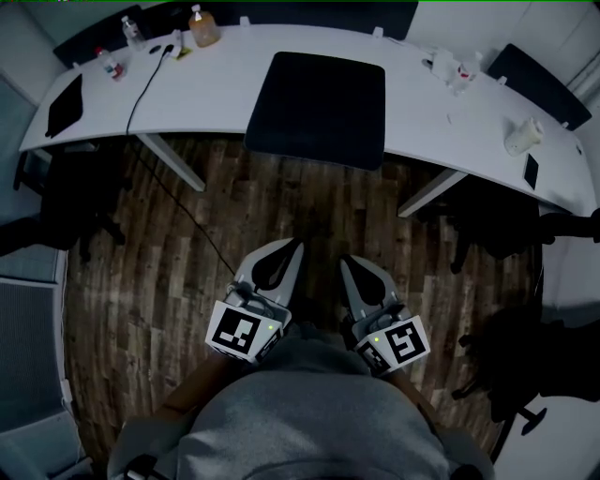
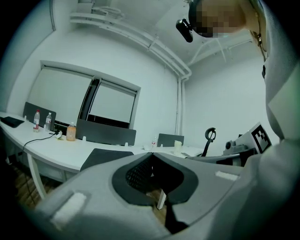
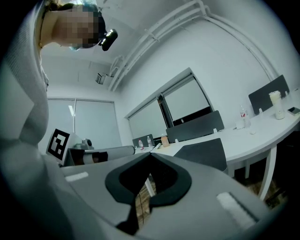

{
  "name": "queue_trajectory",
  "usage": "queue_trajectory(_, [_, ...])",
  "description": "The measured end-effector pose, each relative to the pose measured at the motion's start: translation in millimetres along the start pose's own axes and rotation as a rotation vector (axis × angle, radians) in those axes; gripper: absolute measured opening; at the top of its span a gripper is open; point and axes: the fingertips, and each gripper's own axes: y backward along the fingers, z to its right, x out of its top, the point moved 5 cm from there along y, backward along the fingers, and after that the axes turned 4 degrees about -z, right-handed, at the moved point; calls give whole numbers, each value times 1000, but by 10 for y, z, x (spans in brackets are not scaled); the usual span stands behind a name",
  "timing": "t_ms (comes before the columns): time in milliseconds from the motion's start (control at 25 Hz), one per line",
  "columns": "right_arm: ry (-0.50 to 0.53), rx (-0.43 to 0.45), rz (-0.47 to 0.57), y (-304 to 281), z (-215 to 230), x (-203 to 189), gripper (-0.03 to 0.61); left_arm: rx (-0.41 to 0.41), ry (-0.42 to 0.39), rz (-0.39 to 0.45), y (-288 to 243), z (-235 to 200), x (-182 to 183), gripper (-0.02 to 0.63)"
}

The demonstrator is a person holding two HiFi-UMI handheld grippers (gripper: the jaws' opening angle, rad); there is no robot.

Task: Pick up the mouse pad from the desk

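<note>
**Mouse pad on the desk, both grippers shut and empty**

The dark mouse pad (image 1: 314, 108) lies flat at the middle of the curved white desk (image 1: 225, 89). Its near edge hangs over the desk's front rim. It is nearly square, a little longer along the desk, with its edges roughly parallel to the rim.

An orange-filled bottle (image 1: 202, 26), two water bottles (image 1: 132, 31) and a black cable (image 1: 145, 80) sit far left, and a cup (image 1: 523, 136) far right, all clear of the pad.

The left gripper (image 1: 292, 248) and right gripper (image 1: 347, 264) hang over the wooden floor (image 1: 281, 206), well short of the desk. The fingers (image 2: 136, 176) of both are clenched on nothing.
</note>
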Motion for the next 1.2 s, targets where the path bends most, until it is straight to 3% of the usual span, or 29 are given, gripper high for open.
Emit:
queue_trajectory(520, [40,4,-7,-123,113,122,2,19,14,13,-165,-164,87,0])
queue_trajectory(880, [26,25,-37,-188,155,31,2,68,13,-23,-107,-246,-17,0])
queue_trajectory(1200, [25,-1,-64,-410,317,-26,2,88,18,-51,-223,-582,-157,0])
